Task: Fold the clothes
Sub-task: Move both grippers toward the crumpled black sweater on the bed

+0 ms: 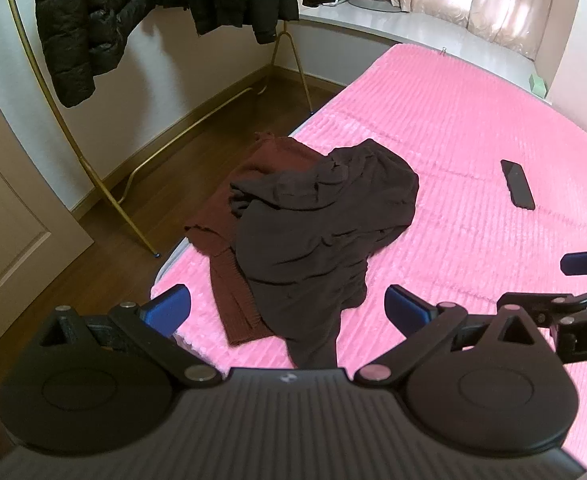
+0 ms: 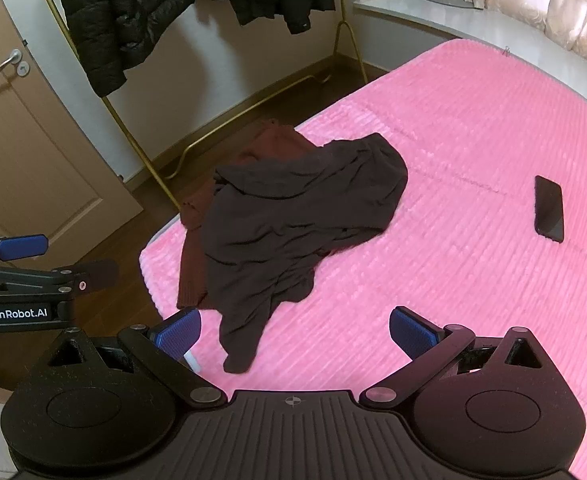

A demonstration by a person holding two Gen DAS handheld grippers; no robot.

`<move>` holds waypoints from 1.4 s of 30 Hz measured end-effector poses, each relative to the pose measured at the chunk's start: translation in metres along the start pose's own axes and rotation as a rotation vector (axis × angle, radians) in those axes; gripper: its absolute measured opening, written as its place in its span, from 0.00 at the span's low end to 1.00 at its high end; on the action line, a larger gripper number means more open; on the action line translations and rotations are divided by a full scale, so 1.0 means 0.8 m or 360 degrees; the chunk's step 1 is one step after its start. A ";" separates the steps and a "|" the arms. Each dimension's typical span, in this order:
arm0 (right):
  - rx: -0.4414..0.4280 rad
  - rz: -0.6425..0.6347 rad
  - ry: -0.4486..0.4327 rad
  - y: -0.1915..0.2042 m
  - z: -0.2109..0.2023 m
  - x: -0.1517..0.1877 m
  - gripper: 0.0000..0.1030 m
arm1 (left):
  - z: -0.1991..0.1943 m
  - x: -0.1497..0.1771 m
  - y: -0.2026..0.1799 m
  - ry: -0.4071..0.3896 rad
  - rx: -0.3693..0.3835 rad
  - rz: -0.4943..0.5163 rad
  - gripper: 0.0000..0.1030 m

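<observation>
Ahead of both spread claws (image 1: 287, 312) (image 2: 295, 334): crumpled garment (image 1: 317, 224).

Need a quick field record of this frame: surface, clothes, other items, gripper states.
surface: pink bed cover
clothes: dark brown garment crumpled on top of reddish-brown knit garment, near the bed's left edge
other: black phone flat on the bed, apart from the clothes; black jackets hanging on gold rack
left gripper: open, empty
right gripper: open, empty
fold progress: not started

Bare pink bedspread (image 2: 473, 128) right of crumpled clothes heap (image 2: 293, 216), phone (image 2: 549, 208) lying far right
</observation>
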State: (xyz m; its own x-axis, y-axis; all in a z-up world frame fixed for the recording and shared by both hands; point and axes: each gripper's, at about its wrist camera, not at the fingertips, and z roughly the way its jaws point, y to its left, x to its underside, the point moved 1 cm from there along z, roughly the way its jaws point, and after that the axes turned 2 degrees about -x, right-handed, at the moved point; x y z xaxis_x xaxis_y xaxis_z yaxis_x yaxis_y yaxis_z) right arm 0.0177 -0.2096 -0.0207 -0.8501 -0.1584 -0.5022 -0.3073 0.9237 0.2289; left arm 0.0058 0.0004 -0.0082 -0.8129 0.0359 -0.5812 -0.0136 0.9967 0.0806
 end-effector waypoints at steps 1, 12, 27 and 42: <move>-0.0001 0.0000 0.0001 0.000 0.000 0.000 1.00 | 0.000 0.000 0.000 0.0001 0.0003 -0.0003 0.99; -0.0010 0.0002 0.0016 -0.004 0.005 -0.003 1.00 | 0.007 -0.002 0.002 0.0023 0.0018 -0.0001 0.99; -0.0018 0.0012 0.0023 -0.011 0.003 0.001 1.00 | 0.016 0.009 -0.006 0.0062 0.0075 -0.0028 0.99; -0.0111 -0.0018 0.0041 -0.052 0.000 0.006 1.00 | 0.025 0.019 -0.013 0.0109 -0.0002 -0.0076 0.99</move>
State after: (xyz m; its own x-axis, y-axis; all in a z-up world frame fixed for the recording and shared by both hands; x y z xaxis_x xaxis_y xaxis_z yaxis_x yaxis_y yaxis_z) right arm 0.0267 -0.2487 -0.0329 -0.8567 -0.1786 -0.4839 -0.3455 0.8953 0.2813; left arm 0.0050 -0.0082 -0.0343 -0.8492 -0.0169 -0.5278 -0.0540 0.9970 0.0550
